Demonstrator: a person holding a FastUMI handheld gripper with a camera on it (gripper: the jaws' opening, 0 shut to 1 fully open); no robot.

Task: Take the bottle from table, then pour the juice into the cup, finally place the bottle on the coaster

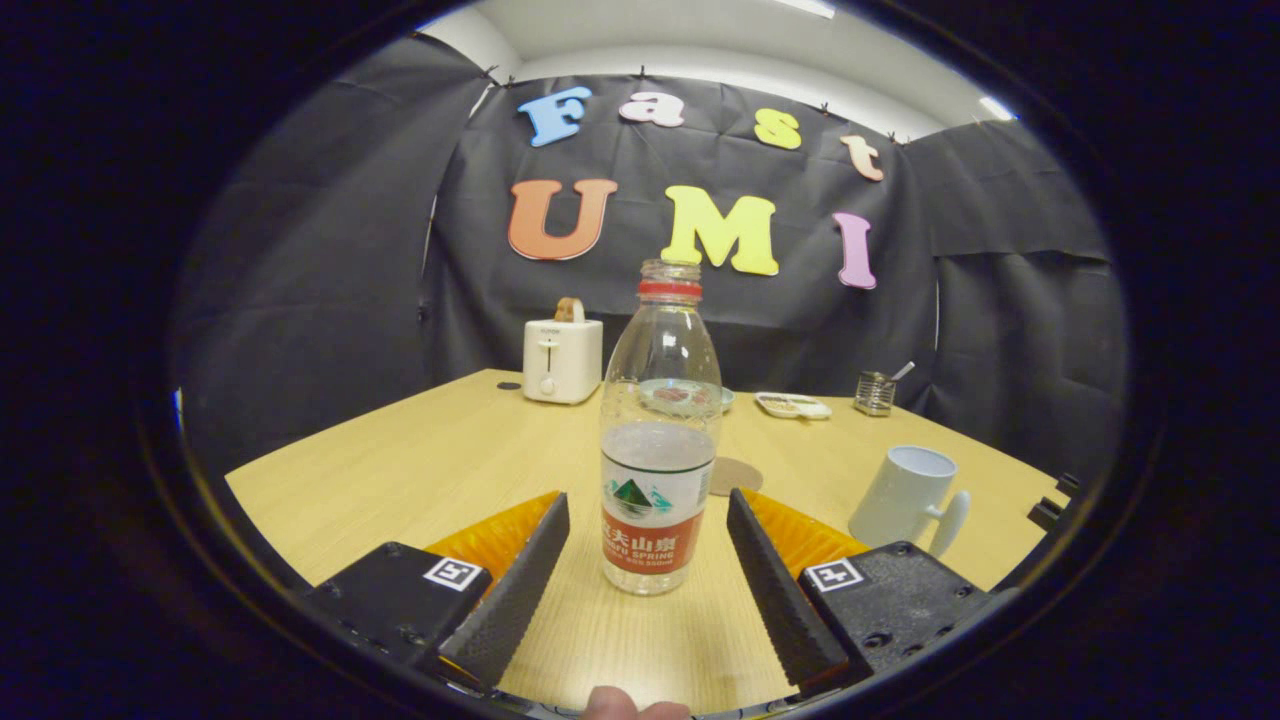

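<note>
A clear plastic bottle [657, 440] with a red neck ring, no cap and a red-and-white label stands upright on the wooden table [420, 470]; clear liquid fills it to about halfway. It stands between the tips of my gripper [648, 510], whose fingers are spread wide on either side without touching it. A white mug [905, 497] with its handle toward me stands beyond the right finger. A round brown coaster [735, 475] lies flat just behind the bottle, partly hidden by it.
At the table's far side stand a white toaster [562, 360] with bread in it, a plate [685, 397] seen through the bottle, a small white tray [792, 405] and a glass jar [875, 393] with a utensil. A fingertip [610, 703] shows below the fingers.
</note>
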